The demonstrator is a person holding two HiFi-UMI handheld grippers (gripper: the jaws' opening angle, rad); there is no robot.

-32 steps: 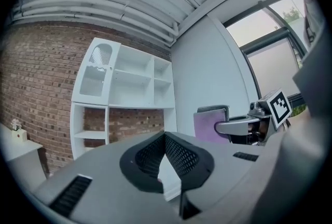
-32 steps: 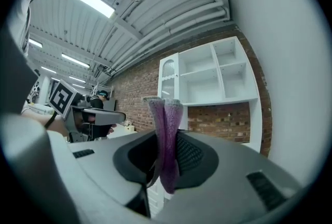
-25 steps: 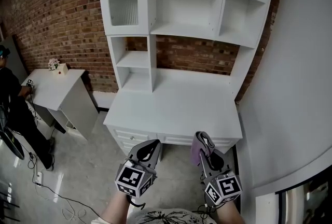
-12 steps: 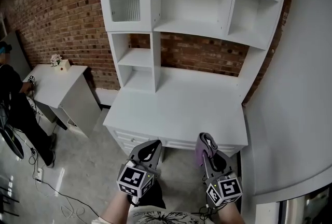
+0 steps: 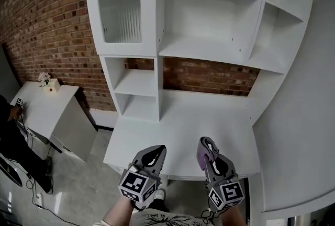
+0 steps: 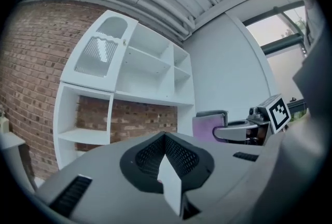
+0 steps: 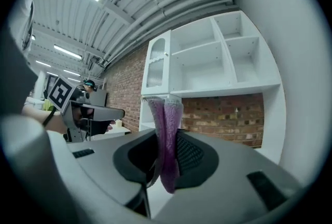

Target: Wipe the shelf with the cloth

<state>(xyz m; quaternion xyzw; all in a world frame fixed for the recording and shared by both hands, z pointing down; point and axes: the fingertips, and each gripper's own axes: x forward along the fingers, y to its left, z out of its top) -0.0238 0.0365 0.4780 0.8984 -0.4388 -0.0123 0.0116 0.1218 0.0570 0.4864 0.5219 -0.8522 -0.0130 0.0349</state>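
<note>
A white shelf unit stands against the brick wall, with open compartments and a desk top below. My right gripper is shut on a folded purple cloth, held over the desk's front edge. In the right gripper view the cloth stands up between the jaws. My left gripper hovers beside it at the desk's front edge, shut with nothing in it. The left gripper view shows the shelf unit ahead and the cloth at the right.
A ribbed glass cabinet door closes the unit's upper left compartment. A small white side table with a little flower pot stands to the left. A person is at the far left edge.
The view has closed in on the shelf unit, which now looms larger. Both grippers have come forward over the desk's front edge, the cloth still in the right one.
</note>
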